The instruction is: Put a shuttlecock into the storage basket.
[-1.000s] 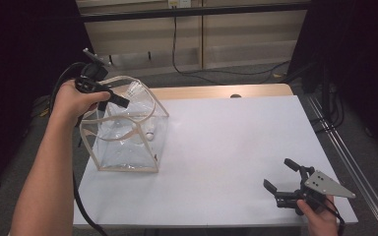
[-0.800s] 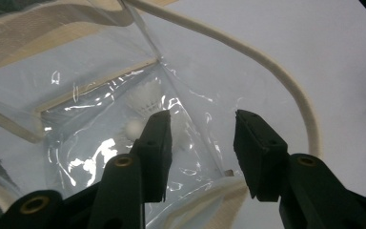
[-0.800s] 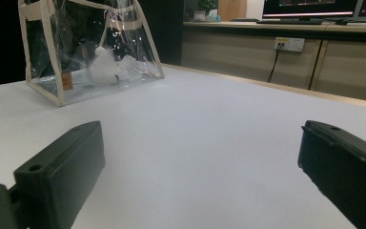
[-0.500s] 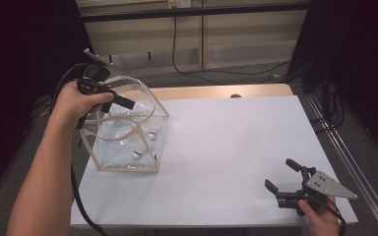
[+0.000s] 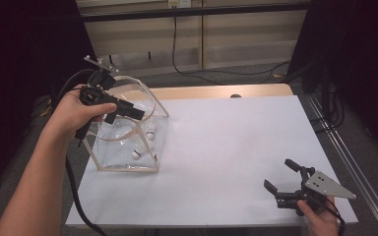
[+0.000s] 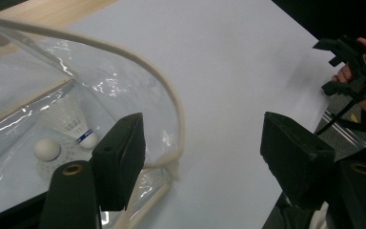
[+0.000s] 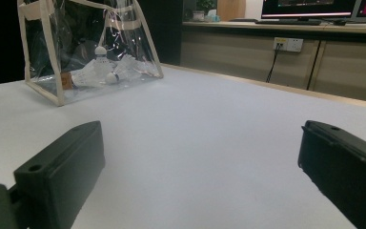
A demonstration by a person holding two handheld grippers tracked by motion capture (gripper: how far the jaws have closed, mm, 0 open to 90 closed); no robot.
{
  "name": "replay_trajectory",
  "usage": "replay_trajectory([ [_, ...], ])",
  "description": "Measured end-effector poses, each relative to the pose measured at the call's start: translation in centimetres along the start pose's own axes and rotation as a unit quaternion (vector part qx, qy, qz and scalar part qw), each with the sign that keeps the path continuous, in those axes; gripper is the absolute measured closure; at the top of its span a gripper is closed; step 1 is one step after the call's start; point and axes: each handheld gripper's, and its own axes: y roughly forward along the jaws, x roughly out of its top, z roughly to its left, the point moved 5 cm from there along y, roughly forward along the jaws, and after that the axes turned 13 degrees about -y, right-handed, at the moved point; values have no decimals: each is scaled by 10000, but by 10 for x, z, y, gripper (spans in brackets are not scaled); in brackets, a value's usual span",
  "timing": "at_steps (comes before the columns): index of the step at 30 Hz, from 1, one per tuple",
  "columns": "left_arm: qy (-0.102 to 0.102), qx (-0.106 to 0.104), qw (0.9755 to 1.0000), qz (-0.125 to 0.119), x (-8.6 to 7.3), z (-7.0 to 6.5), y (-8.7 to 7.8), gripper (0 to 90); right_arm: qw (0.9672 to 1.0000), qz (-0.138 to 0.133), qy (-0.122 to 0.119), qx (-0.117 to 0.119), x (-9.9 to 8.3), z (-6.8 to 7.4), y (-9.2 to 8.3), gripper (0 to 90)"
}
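White table (image 5: 226,147), shuttlecocks (image 6: 62,143) blurred behind clear bag (image 5: 128,142), left tongs (image 5: 120,109) above

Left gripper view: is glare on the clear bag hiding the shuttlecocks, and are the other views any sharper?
Left gripper view: glare streaks the clear bag, yet shuttlecocks show, soft. Right gripper view: bag sharp, near jaws blurred. High view: table evenly lit, surroundings dark.

The left gripper (image 5: 128,112) is raised in the left hand (image 5: 76,112), its jaws just opening, nothing between them; the right gripper (image 5: 281,177) sits low in the right hand (image 5: 320,216), jaws wide apart.
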Motion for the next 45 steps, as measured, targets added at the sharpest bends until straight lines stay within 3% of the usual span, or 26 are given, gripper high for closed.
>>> replay_trajectory([
  [5, 150, -90, 9998, 78, -11, -6, 5, 283, 10000, 11, -21, 3, 1, 1, 0, 14],
  [10, 151, -306, 9994, 39, -20, -10, 7, 277, 10000, 17, -39, 17, 1, 2, 0, 14],
  [23, 441, -454, 9979, 101, -44, -14, 32, 239, 10000, 12, -8, -2, 1, 1, 0, 14],
  [45, 742, -460, 9956, 343, -78, -11, 76, 197, 10000, 11, -12, 5, 1, 1, -1, 14],
])
